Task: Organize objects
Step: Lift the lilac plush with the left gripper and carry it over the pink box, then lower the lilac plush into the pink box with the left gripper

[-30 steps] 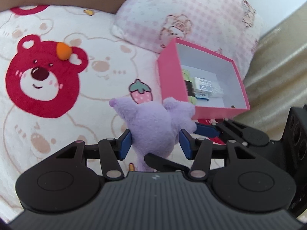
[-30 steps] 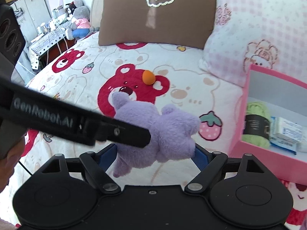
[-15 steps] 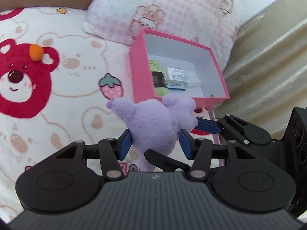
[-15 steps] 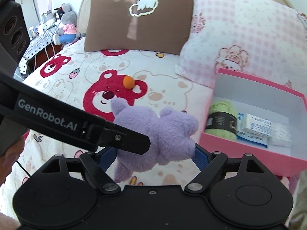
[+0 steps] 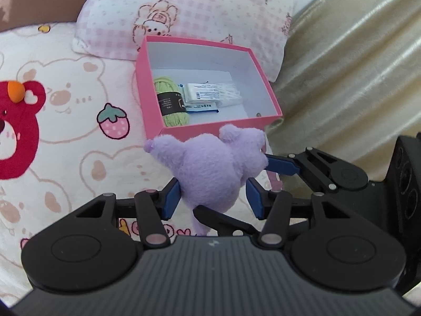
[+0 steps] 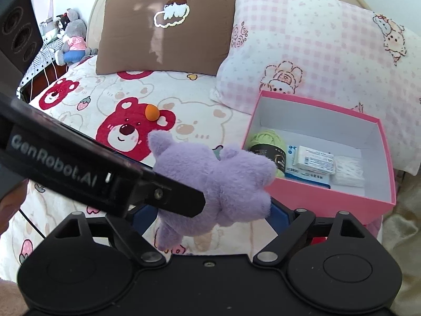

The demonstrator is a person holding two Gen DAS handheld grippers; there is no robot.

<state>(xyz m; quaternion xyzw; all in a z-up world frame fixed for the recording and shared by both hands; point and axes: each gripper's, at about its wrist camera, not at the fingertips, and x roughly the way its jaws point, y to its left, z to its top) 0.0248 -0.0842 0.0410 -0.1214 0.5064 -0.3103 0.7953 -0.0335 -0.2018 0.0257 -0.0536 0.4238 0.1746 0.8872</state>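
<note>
A purple plush toy hangs above the bed, just in front of the open pink box. My left gripper is shut on its body, a blue pad on each side. My right gripper also straddles the plush toy. Its jaws are opening, with the pads still against the toy's sides. In the left wrist view one of the right gripper's fingers touches the toy's right side. The pink box holds green yarn, white packets and cotton swabs. An orange ball lies on the bedspread.
A pink checked pillow lies behind the box and a brown pillow to its left. Beige fabric drops away right of the box. Soft toys sit on a side table far left.
Both grippers have carried the plush toy up and to the right, toward the pink box. The box now sits closer and more centred in both views.
</note>
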